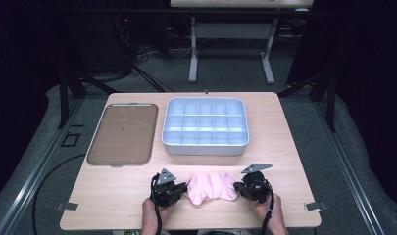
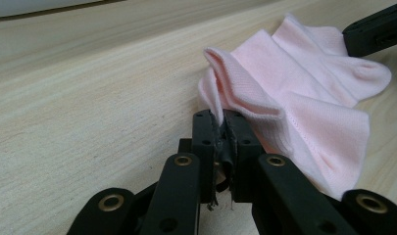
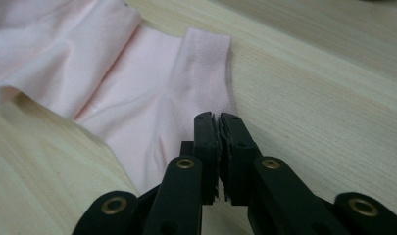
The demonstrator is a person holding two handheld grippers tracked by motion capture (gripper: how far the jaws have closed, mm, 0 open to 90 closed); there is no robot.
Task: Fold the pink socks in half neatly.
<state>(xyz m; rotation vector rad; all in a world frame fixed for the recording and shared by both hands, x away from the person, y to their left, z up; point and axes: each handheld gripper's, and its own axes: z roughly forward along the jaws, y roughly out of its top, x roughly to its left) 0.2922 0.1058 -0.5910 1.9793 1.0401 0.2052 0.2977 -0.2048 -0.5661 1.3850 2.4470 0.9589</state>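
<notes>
Both hand-held grippers (image 1: 182, 190) (image 1: 238, 188) clamped, facing inward.

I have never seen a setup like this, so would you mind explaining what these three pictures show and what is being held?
There is no robot here: a person at a wooden table holds a hand-operated tool with two black jaws in each hand. The high view looks down from above the person. It shows the left gripper and the right gripper, each at one end of a pink cloth. The other two pictures come from cameras riding on each gripper, looking along its jaws. In both, the jaws are closed on an edge of the cloth. Farther back lie a brown tray and a white divided box, its compartments apparently empty.
</notes>
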